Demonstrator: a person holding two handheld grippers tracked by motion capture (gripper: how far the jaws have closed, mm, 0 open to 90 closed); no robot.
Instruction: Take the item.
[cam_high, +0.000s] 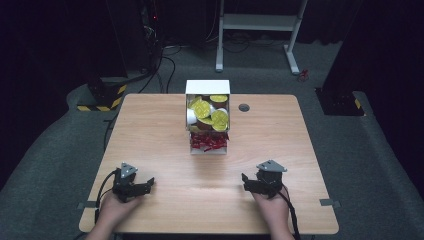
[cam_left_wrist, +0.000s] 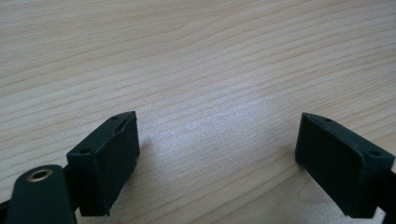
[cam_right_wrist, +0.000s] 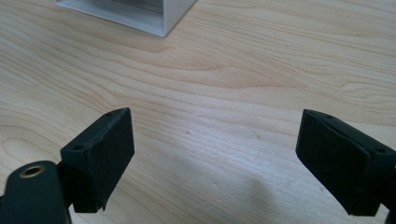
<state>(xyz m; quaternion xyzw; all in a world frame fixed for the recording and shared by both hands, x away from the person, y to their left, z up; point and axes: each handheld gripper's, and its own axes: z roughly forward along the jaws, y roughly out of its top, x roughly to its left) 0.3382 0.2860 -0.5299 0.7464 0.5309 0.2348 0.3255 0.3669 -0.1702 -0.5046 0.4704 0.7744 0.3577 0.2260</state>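
**Two open claws wait short of a stocked white box**

High view: a white box (cam_high: 207, 87) stands at the 12 o'clock side of the table (cam_high: 150, 125), yellow-lidded cups (cam_high: 210, 114) heaped in its rear part and red packets (cam_high: 209, 141) in its front part. The left claw (cam_high: 142, 184) rests at 7 o'clock and the right claw (cam_high: 248, 181) at 5 o'clock, each in a hand and well apart from the box.

Left gripper view: the left claw (cam_left_wrist: 215, 154) stands wide open over bare wood, holding nothing.

Right gripper view: the right claw (cam_right_wrist: 212, 156) is likewise spread and empty; a corner of the box (cam_right_wrist: 166, 16) sits at 11 o'clock.

The cups look light, thin-walled and easy to crush, their foil lids likely slick, so a gentle pinch across the rim or body seems best. The packets appear soft and crinkly, best nipped at an edge.
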